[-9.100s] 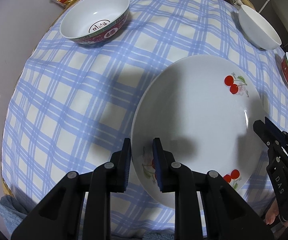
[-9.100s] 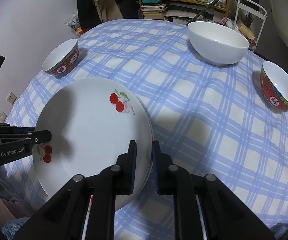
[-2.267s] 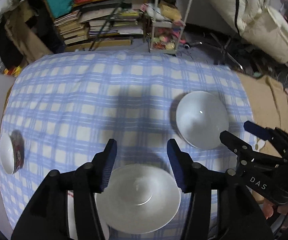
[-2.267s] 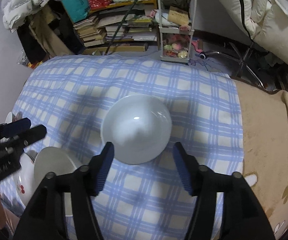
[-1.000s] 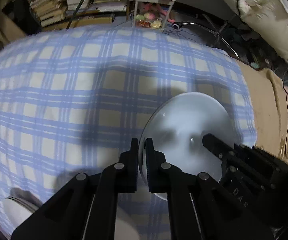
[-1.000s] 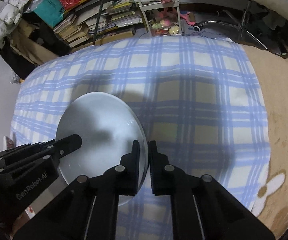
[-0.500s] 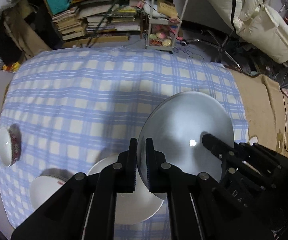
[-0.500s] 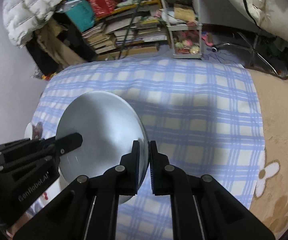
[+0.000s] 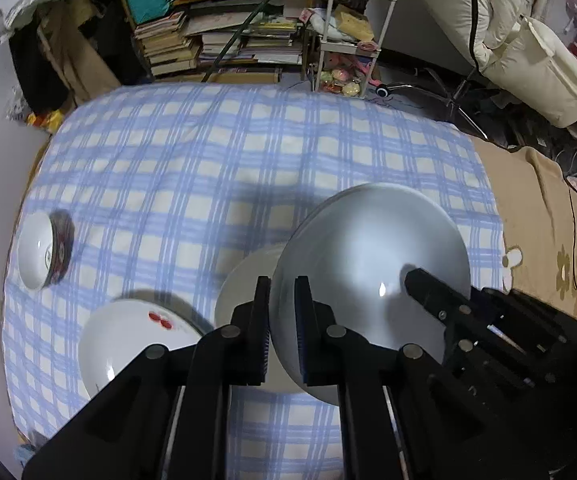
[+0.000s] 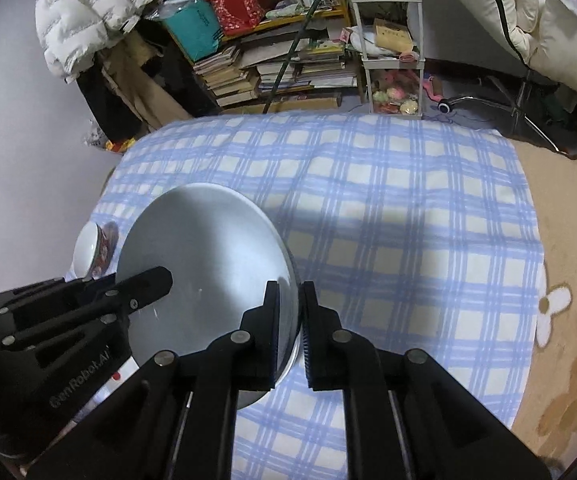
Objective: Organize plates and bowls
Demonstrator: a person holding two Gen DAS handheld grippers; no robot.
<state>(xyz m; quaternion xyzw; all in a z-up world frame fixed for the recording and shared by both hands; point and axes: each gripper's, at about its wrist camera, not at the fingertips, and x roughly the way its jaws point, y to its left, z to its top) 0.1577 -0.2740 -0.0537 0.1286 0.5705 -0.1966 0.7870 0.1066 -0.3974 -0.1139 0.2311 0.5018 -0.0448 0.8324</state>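
Both grippers hold one large white bowl (image 9: 372, 264) in the air above the checked tablecloth. My left gripper (image 9: 282, 304) is shut on its left rim. My right gripper (image 10: 288, 308) is shut on its right rim, and the bowl shows in that view too (image 10: 208, 264). Below the held bowl sits another white bowl (image 9: 248, 292). A white plate with cherries (image 9: 128, 340) lies to its left. A red patterned bowl (image 9: 44, 248) stands near the left table edge and also shows in the right wrist view (image 10: 94, 248).
The table with the blue checked cloth (image 9: 208, 160) has a brown flowered blanket (image 9: 544, 232) on its right. Beyond the far edge stand stacked books (image 9: 216, 40), a white trolley (image 9: 352, 40) and a chair base (image 9: 440, 92).
The held white bowl has risen and moved left over the other white bowl. The cherry plate and red patterned bowl have come further into view at the left.
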